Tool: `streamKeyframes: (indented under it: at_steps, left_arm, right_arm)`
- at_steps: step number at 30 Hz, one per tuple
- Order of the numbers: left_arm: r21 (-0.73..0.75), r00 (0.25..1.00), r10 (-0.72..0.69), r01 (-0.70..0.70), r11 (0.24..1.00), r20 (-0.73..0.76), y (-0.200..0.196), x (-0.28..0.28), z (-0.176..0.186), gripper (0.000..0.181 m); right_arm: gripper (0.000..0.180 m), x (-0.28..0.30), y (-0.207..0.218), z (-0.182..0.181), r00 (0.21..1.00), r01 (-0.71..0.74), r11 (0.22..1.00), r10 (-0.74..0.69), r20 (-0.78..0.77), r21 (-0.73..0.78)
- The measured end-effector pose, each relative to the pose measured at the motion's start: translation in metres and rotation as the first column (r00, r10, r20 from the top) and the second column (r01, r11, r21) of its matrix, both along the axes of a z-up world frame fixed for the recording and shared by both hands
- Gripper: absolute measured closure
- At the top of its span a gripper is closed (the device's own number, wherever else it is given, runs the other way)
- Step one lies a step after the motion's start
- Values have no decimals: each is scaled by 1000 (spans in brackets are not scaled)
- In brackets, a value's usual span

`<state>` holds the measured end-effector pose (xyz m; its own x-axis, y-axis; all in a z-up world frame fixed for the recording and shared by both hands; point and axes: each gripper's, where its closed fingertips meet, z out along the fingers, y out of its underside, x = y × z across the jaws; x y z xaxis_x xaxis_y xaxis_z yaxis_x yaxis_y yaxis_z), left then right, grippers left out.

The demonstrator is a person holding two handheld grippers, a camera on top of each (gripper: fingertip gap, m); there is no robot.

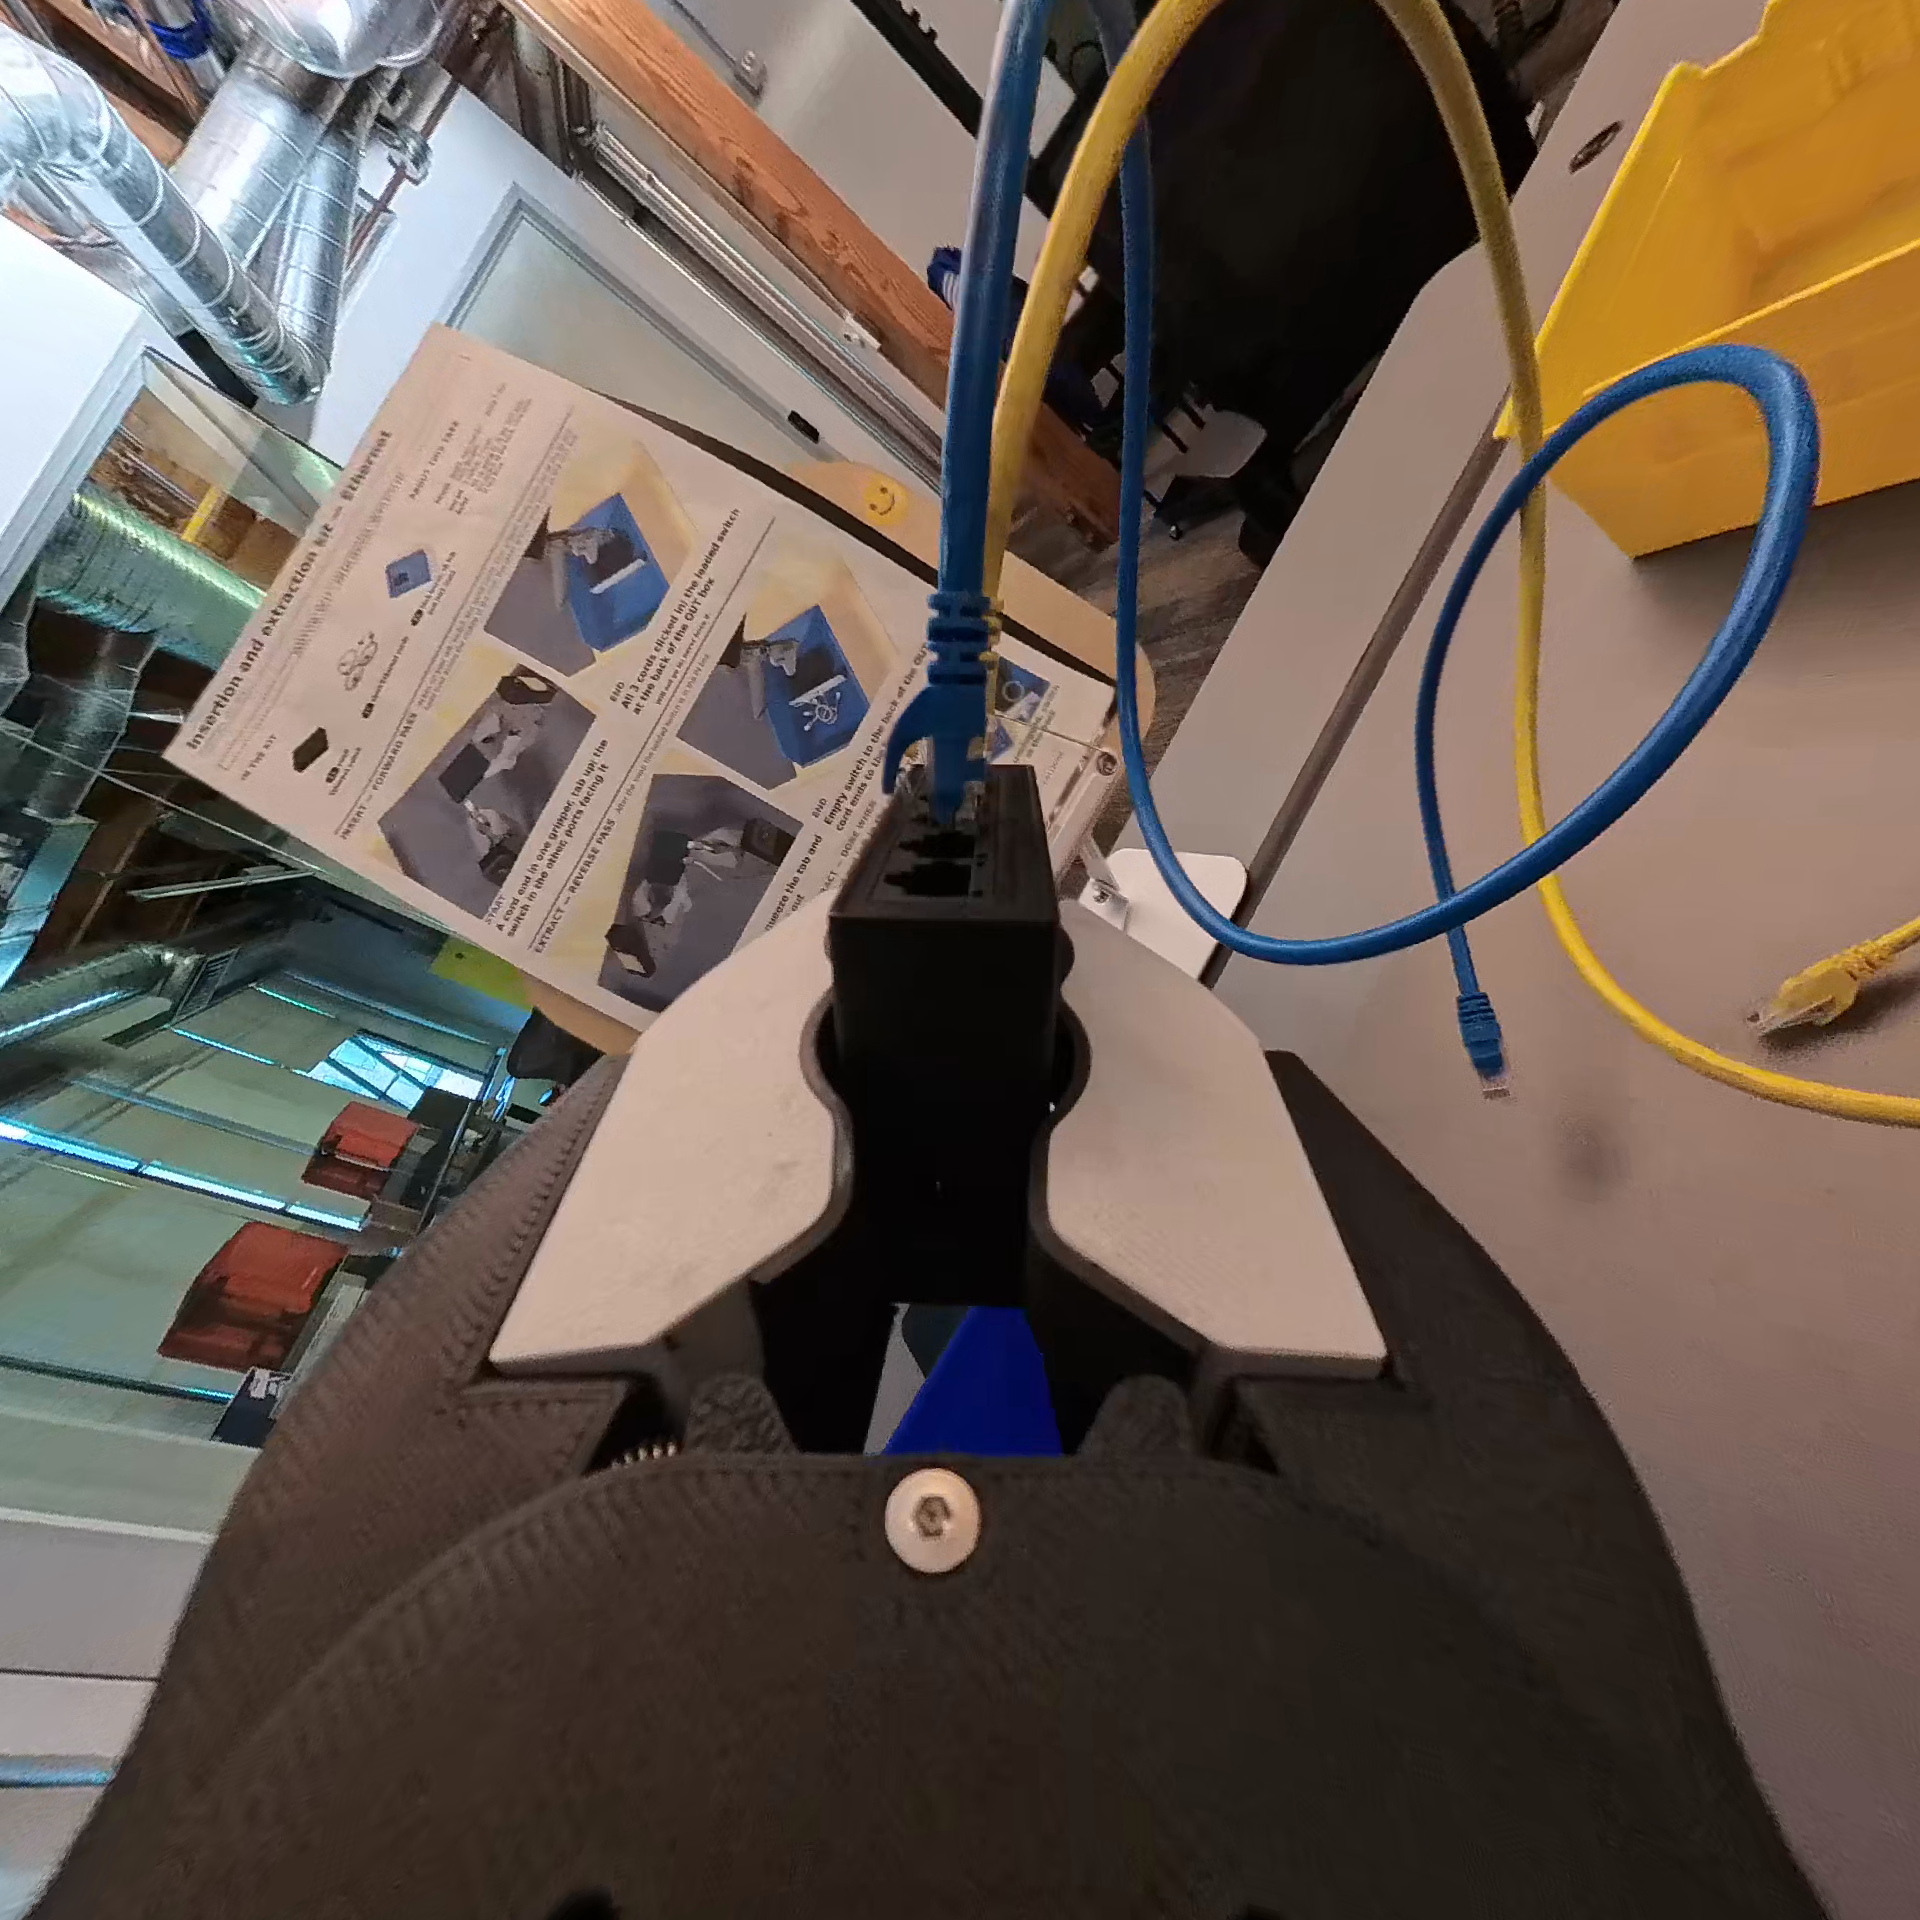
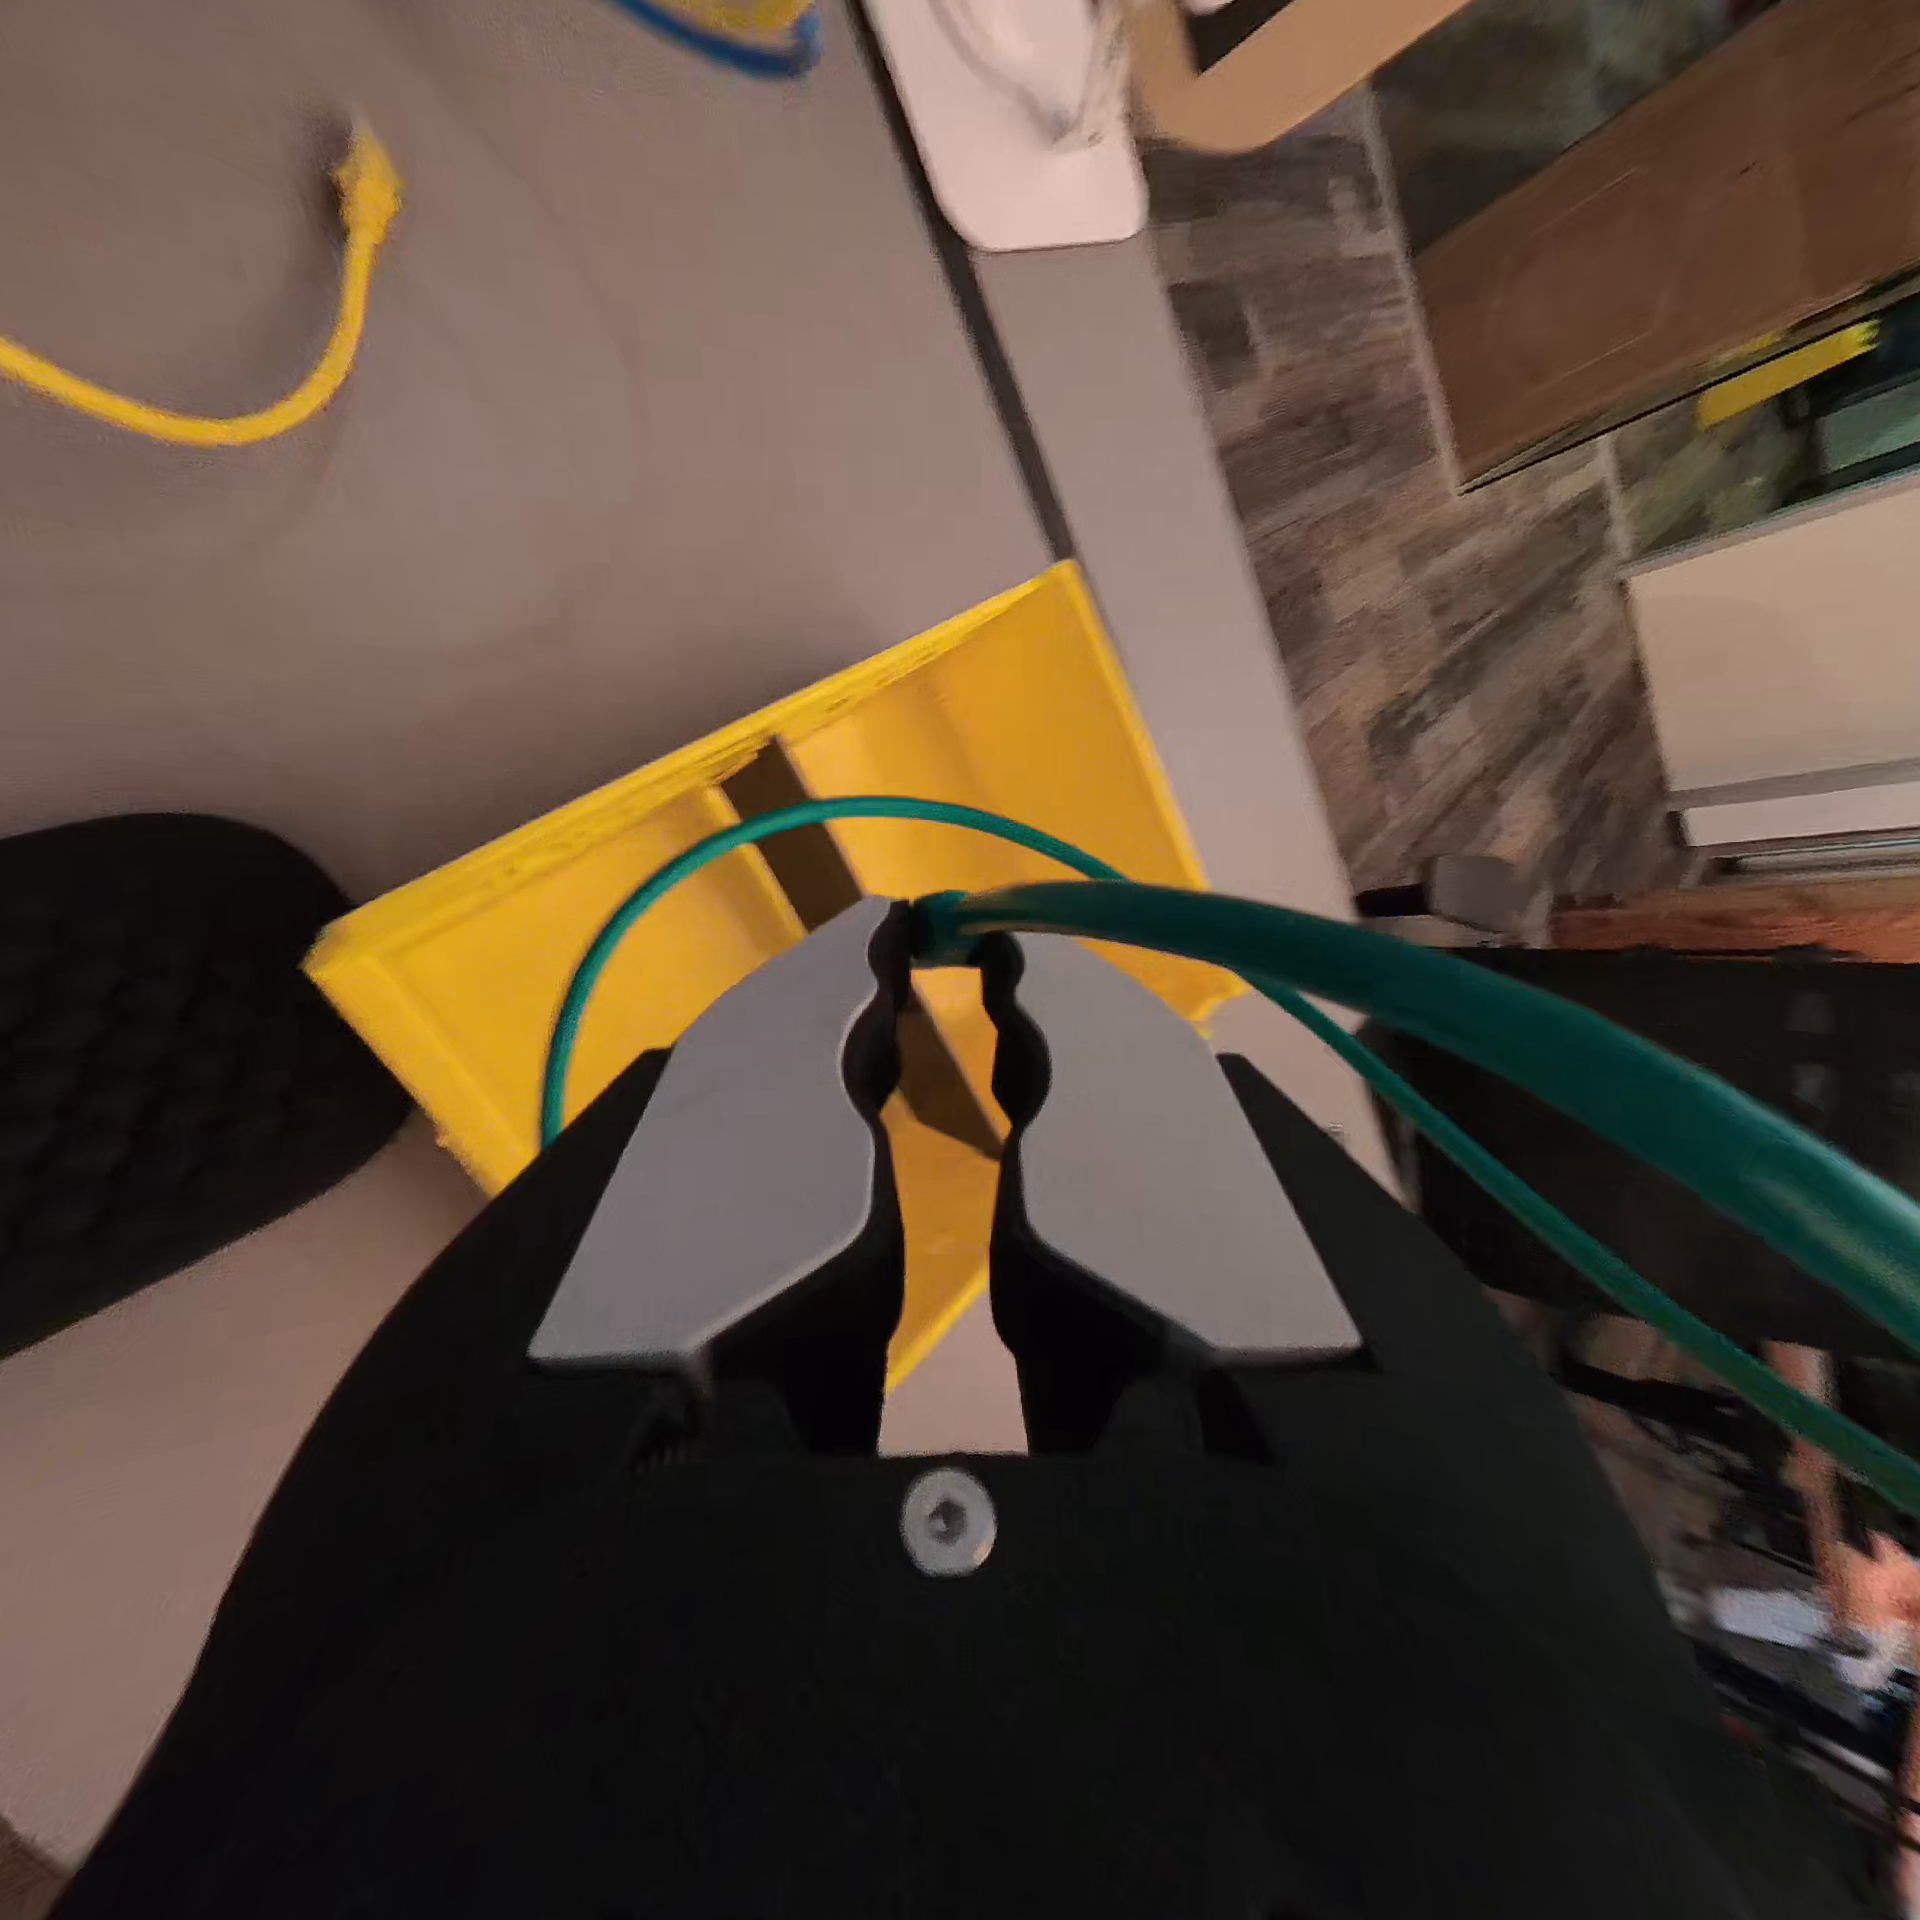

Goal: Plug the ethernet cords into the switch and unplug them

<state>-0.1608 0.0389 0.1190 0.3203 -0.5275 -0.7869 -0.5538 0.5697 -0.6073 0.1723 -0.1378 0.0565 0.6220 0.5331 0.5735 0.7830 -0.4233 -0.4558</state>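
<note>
The black switch is clamped at frame centre by the left gripper, blue cord and yellow cord plugged in, while a green cord is pinched by the right gripper above a yellow bin on the grey table.

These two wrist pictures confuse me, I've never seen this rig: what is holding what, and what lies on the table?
Each picture comes from a camera on a hand-held two-finger gripper, looking along its fingers. In the left wrist view, the left gripper clamps a black switch; a blue cord and a yellow cord run into its far ports, and their loose ends lie on the grey table beside a yellow bin. In the blurred right wrist view, the right gripper pinches a green cord at its tips, above that bin.
</note>
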Motion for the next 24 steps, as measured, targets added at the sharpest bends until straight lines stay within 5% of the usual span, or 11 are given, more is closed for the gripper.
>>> streamKeyframes:
  at_steps: [5,8,12,15,24]
  left_arm:
    - [11,1000,8,-9,1000,12,-3,-5,7,151]
    - [16,1000,0,0,1000,17,-8,-3,10,151]
    - [31,1000,-6,6,1000,7,-14,0,10,151]
    - [31,1000,-18,17,999,8,-18,3,10,151]
    - [6,999,-37,37,999,-20,-17,13,-2,151]
  right_arm:
    - [165,-21,-33,-60,988,7,988,-31,-154,-153]
    - [165,-13,-42,-97,969,116,956,-167,-179,-268]
    - [166,-19,-49,-142,817,250,827,-459,-349,-503]
    - [165,-44,-46,-148,715,235,823,-507,-482,-518]
    - [149,0,-80,-134,759,446,747,-608,-234,-494]
